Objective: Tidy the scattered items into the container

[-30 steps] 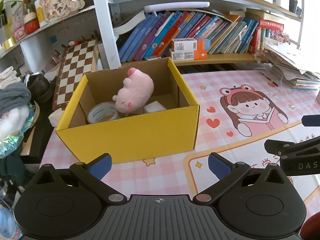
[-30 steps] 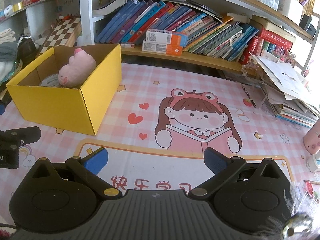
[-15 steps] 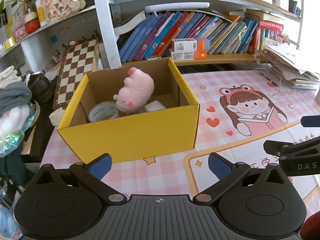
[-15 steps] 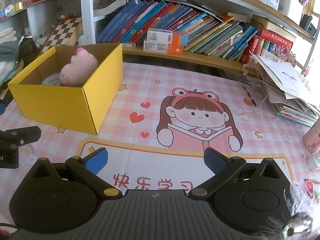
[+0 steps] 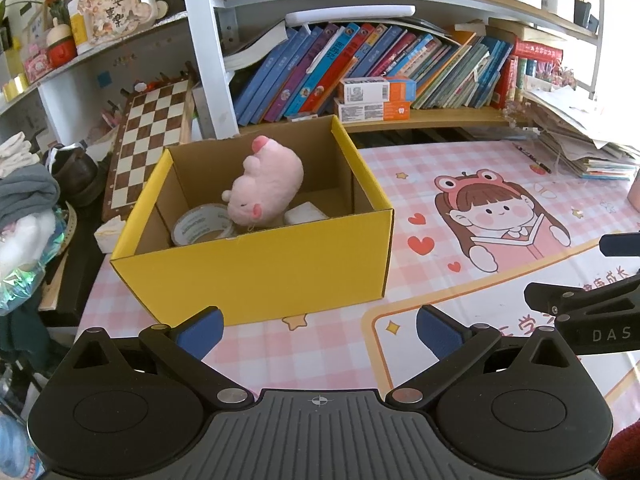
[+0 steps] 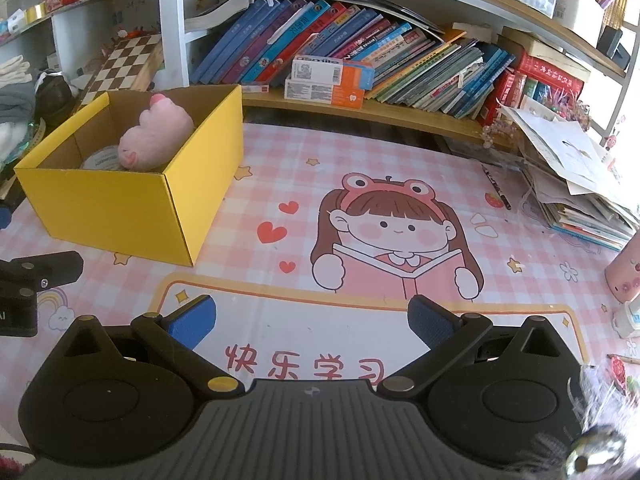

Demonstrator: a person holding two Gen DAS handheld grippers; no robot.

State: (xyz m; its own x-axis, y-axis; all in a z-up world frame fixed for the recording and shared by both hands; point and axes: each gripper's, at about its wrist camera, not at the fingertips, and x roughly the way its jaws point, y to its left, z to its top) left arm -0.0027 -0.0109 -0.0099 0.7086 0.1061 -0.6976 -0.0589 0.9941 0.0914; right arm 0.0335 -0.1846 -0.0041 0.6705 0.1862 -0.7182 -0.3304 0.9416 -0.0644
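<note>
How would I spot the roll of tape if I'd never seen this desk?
Find the yellow box on the pink mat. Inside, left of the pink plush pig, lies the tape: the only flat ring with a hollow centre.

The pink mat (image 6: 280, 152) is bare in the middle, so a hand can slide across it freely. At ten o'clock from the right wrist camera stands the yellow box (image 6: 120, 208), its top open; the pink plush toy (image 5: 266, 186) and tape roll (image 5: 200, 226) fill much of the inside. At two o'clock the paper pile (image 6: 576, 176) blocks the mat's edge. At twelve o'clock the book shelf (image 6: 360, 108) closes off the back.
</note>
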